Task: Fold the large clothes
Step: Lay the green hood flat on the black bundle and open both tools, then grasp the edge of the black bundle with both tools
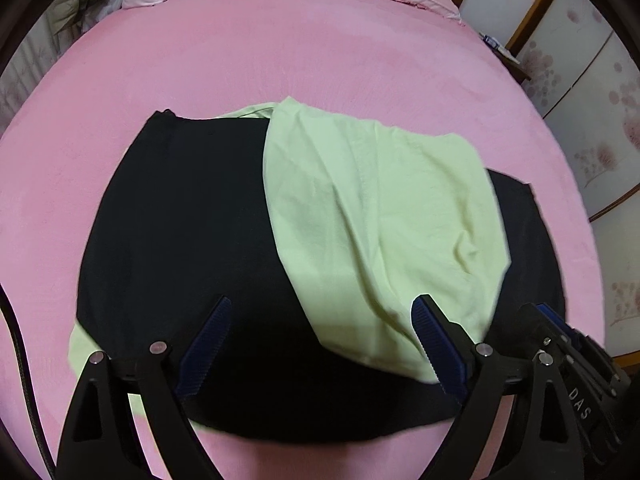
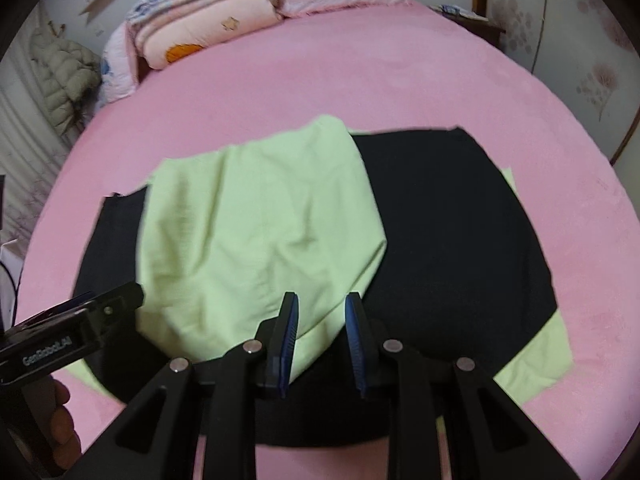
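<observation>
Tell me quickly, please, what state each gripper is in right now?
Left gripper: open wide, holding nothing, above the black garment.
Right gripper: open with a narrower gap, holding nothing.

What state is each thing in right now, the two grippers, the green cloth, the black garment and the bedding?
left gripper: open wide, empty, above the black garment.
right gripper: partly open, empty, over the green cloth's near edge.
green cloth: wrinkled, draped across the black garment.
black garment: spread flat on the bed.
pink bed sheet: smooth.
folded quilt: folded at the headboard.
</observation>
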Tool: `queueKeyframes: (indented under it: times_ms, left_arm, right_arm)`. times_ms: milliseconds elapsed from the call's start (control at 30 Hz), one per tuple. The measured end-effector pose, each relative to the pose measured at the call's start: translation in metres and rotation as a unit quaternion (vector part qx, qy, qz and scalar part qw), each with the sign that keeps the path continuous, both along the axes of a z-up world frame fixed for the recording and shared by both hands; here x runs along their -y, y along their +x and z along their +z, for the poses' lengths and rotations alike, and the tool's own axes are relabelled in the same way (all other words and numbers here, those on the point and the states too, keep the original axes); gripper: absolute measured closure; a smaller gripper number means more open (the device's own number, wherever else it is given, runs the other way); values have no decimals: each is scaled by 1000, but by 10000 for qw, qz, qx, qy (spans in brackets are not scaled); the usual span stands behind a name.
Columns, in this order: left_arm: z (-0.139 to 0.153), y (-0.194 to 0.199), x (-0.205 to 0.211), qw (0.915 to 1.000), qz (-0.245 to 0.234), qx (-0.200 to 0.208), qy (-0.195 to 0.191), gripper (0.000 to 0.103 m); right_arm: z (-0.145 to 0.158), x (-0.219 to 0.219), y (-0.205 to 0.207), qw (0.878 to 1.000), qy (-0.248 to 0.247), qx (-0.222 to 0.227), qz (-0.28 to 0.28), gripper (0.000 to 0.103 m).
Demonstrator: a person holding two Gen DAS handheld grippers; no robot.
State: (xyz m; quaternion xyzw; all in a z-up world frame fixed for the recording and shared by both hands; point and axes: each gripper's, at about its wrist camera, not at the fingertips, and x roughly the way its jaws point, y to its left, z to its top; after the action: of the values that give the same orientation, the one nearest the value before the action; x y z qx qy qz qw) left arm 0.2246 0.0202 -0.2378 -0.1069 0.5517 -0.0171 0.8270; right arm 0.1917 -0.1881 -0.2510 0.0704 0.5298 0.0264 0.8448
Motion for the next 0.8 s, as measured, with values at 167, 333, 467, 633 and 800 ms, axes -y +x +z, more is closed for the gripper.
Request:
queueKeyframes:
  times_ms: [167, 333, 467, 633, 800]
  left_arm:
    - [27, -21, -5, 9997, 165, -58, -181, 12]
    - [55, -46, -21, 9989, 290, -3, -364, 12]
    - [70, -62, -28, 9983, 337, -39, -480, 12]
    - [80, -84, -39, 9966, 442, -166, -679, 12]
    - [55, -103, -48, 9948, 564, -393, -752, 10]
  right_arm:
    - [34, -11, -18, 9995, 239, 80, 197, 79]
    - [61, -22, -35, 9981, 394, 120, 450, 79]
    - [83, -33, -52, 9965, 416, 187, 698, 79]
    - [103, -43, -69, 9944, 466, 213, 928, 76]
    - [103, -55, -86, 9929, 359, 314, 1092, 70]
